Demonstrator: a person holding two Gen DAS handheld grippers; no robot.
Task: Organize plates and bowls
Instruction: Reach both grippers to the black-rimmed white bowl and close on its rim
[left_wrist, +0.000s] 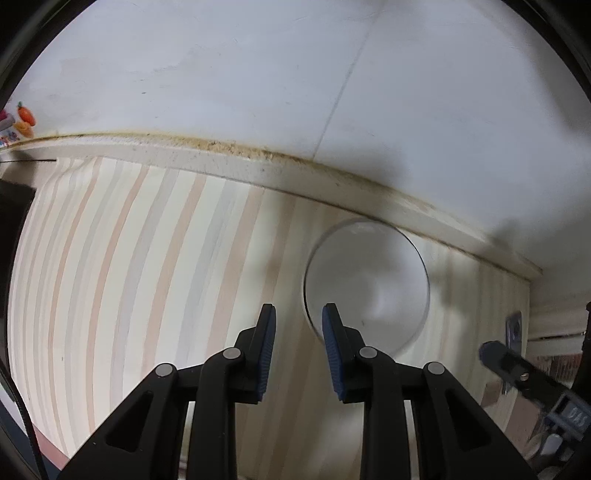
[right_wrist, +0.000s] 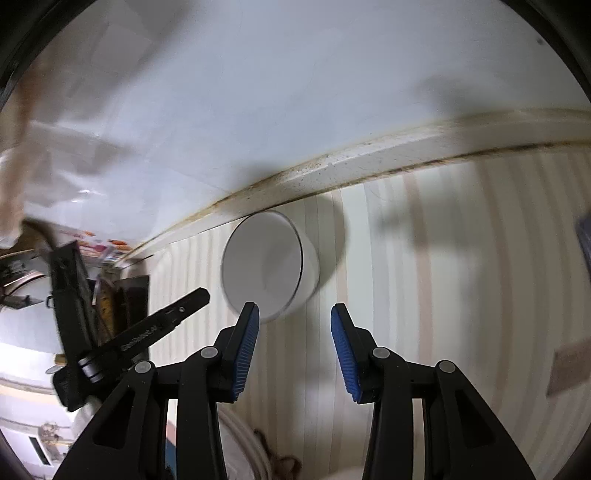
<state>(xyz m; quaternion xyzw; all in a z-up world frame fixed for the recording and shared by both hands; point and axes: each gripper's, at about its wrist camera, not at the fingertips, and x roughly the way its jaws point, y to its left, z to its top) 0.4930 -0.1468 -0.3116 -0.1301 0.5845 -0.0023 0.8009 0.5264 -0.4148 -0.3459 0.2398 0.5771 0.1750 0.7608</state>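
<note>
Lettering, white on black, along the arm of the left gripper (right_wrist: 236, 354) at 9 o'clock in the right wrist view; blurred, not readable with any confidence. Grey tag with pale characters at 4 o'clock in the left wrist view, on the far side of the right gripper (left_wrist: 491, 356); possibly three characters, too smeared to spell out.

White round ceramic bowl (left_wrist: 367, 284) upright on the pale striped tablecloth (left_wrist: 129, 266), close against the stained cream ledge (left_wrist: 229, 158) under the white wall (left_wrist: 258, 66). Just beyond the left gripper (left_wrist: 298, 334), toward 1 o'clock of its tips. Blue pads parted by a narrow gap, nothing between them, not touching the bowl.

Same bowl (right_wrist: 269, 264) at 11 o'clock of the right gripper (right_wrist: 294, 334); pads wider apart, empty, clear of the rim.

Only in the right wrist view: dark cluttered rack (right_wrist: 74, 295) at 9 o'clock, pale curved rim (right_wrist: 243, 439) at 6 o'clock. Only in the left: small orange figures (left_wrist: 26, 116) at 10 o'clock.
</note>
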